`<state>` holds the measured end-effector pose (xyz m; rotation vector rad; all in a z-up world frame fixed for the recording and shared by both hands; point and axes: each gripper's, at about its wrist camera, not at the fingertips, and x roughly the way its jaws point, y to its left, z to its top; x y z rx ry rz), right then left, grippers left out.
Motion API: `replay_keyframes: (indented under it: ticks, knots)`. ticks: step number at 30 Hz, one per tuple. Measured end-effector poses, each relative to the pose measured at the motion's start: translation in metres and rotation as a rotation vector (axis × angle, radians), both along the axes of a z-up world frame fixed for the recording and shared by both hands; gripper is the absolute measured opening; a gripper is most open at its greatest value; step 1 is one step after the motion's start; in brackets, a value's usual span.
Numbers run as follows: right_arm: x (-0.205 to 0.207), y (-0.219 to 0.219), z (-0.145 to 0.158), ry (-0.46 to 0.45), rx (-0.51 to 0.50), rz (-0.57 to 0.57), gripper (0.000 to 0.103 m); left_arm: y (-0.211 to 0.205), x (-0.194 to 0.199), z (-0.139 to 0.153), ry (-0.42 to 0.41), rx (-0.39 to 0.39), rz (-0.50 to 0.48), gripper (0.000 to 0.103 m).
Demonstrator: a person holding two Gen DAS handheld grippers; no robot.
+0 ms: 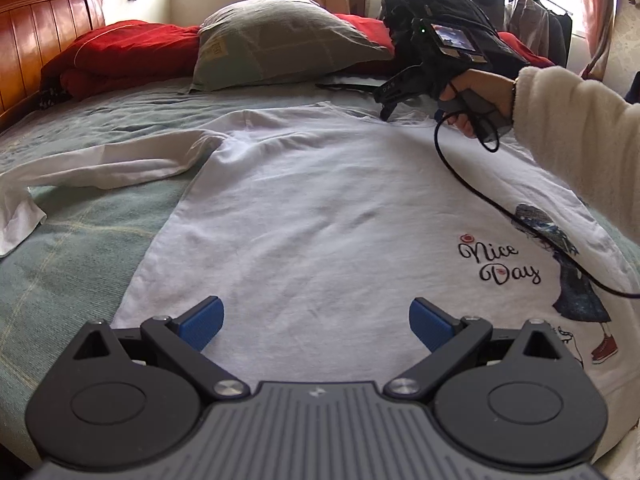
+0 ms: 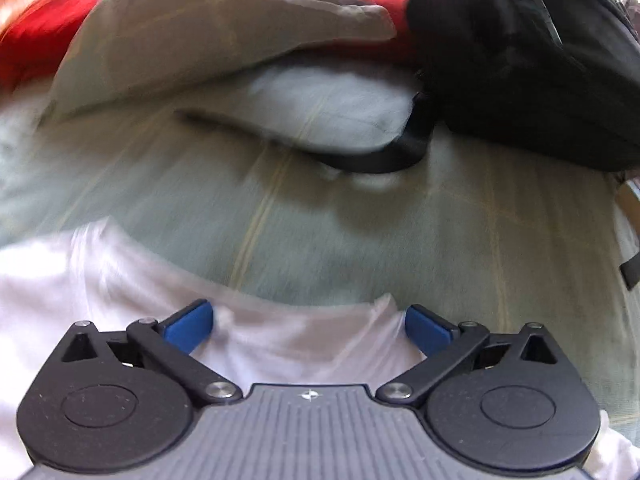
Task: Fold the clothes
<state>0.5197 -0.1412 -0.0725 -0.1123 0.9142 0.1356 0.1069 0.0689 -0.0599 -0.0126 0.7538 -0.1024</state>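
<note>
bedroom, bed covered in a pale green checked sheet (image 1: 80, 256), brown wooden headboard (image 1: 36, 36) at upper left of the left wrist view, bright windows along the top. a grey-green pillow (image 1: 276, 40) sits upper centre on a red quilt (image 1: 120, 52); a black backpack (image 2: 520, 60) fills the upper right of the right wrist view, its black strap (image 2: 372, 160) trailing onto the sheet at centre.

white long-sleeved shirt with a "nice day" print (image 1: 304, 216) lies flat on the bed, filling the middle of the left wrist view, one sleeve stretched out to the left edge, the printed girl figure at lower right.

left tongs (image 1: 316, 324), bottom centre, blue pads spread wide over the shirt's lower part, nothing between them. whether they touch the fabric, cannot tell.

right tongs (image 2: 308, 328), bottom centre of their own blurred view, jaws wide apart over the shirt's upper edge, no fabric pinched. in the left wrist view the same tool sits at upper right, held by a hand (image 1: 476, 100) in a cream fleecy sleeve (image 1: 576, 136), tip at the shirt's far edge, a black cable (image 1: 480, 196) hanging across the shirt.
</note>
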Motion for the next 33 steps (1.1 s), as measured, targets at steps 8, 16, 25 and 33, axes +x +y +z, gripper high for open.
replay_keyframes:
  ticks: [8, 16, 25, 33]
  knots:
    - [-0.061, -0.053, 0.055, -0.086, 0.173, 0.066, 0.097, -0.007, -0.006, 0.008, -0.023, -0.004, -0.024, 0.099]
    - [-0.182, -0.215, 0.086, -0.149, 0.129, -0.062, 0.096, -0.038, -0.011, 0.014, -0.029, 0.019, -0.102, 0.099]
    - [-0.255, -0.424, 0.052, -0.078, 0.34, -0.521, 0.083, -0.07, -0.017, 0.021, -0.029, 0.055, -0.148, 0.099]
    - [-0.266, -0.504, 0.03, -0.126, 0.153, -0.659, 0.076, -0.092, -0.025, 0.025, -0.031, 0.091, -0.184, 0.099]
